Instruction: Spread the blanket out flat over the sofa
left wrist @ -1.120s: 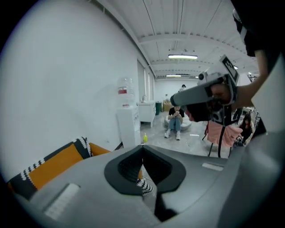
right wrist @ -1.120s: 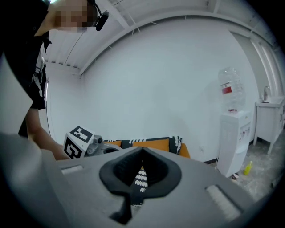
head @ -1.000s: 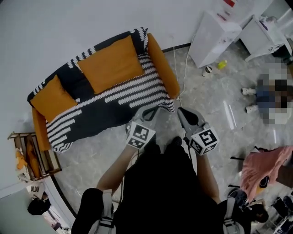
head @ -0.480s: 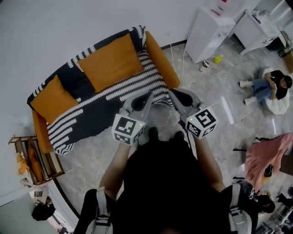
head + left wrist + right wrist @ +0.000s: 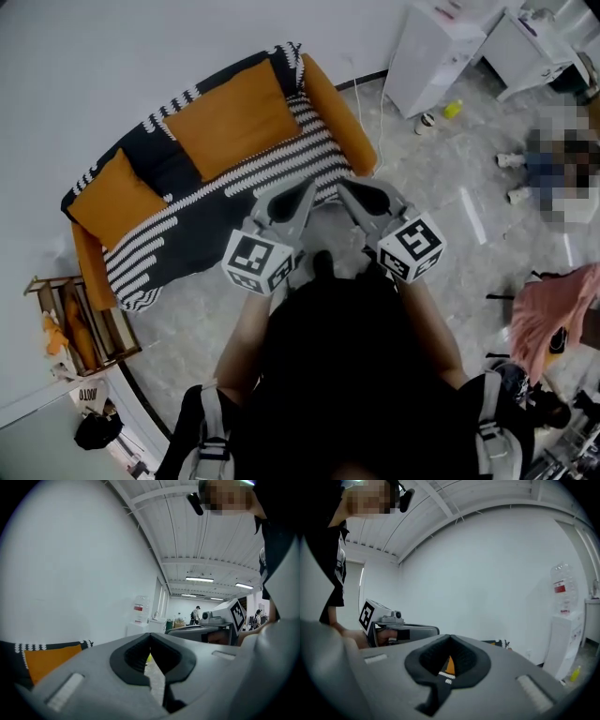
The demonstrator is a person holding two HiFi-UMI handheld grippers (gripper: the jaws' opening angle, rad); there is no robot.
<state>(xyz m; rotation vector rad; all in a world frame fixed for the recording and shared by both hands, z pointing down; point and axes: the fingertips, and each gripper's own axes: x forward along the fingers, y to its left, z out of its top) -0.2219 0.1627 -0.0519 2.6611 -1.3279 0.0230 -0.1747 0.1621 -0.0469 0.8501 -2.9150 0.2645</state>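
- Since a second ago both grippers have come up off the front edge of the sofa and toward the camera; the left one also slid to frame left.
- left gripper (image 5: 298,199): fingers pressed fully together, nothing between them.
- right gripper (image 5: 356,192): same, tips meeting, empty. Only a sliver of orange and black-white pattern shows through the gap behind its pads.
- blanket (image 5: 234,202): black with white stripes, upper left of the head view, draped over the seat and back of the sofa (image 5: 339,122) and hanging down its front. Neither gripper touches it.
- Two orange cushions (image 5: 230,122) sit on top of it along the back.
- Writing: red label (image 5: 560,588) on the white dispenser at right of the right gripper view, too small to read. Cubes carry square markers only. Print on the white tag (image 5: 86,396) at lower left is illegible.
- Hidden: the person's dark torso covers the floor at bottom centre; pink cloth (image 5: 548,319) is cut off by the right edge; wooden rack (image 5: 80,328) contents are hard to make out.
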